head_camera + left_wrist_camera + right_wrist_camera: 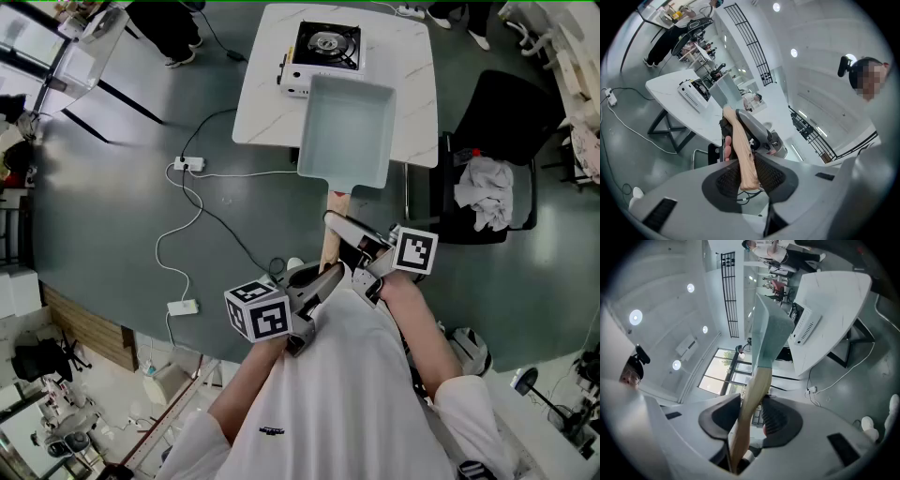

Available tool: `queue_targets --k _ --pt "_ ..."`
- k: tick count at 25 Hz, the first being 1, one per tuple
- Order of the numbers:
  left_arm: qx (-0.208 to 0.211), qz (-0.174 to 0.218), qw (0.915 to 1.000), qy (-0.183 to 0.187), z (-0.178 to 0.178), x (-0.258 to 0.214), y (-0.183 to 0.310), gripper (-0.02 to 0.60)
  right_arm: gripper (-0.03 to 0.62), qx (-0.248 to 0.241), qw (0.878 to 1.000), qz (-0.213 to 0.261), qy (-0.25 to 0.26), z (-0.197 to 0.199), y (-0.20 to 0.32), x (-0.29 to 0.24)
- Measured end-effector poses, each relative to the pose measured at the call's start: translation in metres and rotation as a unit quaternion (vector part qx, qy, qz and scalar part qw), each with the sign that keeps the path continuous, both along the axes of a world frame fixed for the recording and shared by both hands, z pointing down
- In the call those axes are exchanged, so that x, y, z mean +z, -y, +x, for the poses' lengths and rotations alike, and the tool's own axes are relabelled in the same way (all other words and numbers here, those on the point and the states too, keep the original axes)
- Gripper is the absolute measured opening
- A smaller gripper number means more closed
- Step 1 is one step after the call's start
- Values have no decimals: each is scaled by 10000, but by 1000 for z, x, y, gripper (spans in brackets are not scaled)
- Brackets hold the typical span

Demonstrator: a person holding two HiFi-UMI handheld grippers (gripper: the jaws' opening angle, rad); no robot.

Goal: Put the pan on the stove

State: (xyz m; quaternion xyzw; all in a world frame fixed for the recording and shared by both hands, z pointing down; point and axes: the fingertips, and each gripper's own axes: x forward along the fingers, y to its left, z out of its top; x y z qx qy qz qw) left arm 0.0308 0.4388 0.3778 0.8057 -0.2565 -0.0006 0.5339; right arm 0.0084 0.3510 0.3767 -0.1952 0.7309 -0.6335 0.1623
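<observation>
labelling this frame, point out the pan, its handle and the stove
pale green rectangular metal pan (347,131), head view, inner floor
light wooden pan handle (329,239), head view, mid-shaft
white tabletop gas stove (325,45), head view, black burner top

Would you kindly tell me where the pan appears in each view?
Head view: pan upper centre, just below the stove.
Left gripper view: pan centre, handle toward the camera.
Right gripper view: pan upper centre, seen edge-on.
Shared landmark: the stove.
</observation>
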Motion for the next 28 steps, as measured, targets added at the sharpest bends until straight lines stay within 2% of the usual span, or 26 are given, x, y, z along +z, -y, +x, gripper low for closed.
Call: queue_targets --k 11,18,23,28 --pt "-96 57 9999 -44 20 -5 6 81 147 -44 9999 81 64 18 4 -2" --pt "-165 45 9998 113 40 -2 13 81 146 -212 9997 127 73 36 11 -1" --pt "-359 190 9990 201 53 2 32 81 143 -407 9988 270 17 48 29 1" --pt "-409 188 9987 241 59 6 53 81 141 -503 9985 214 97 50 49 2"
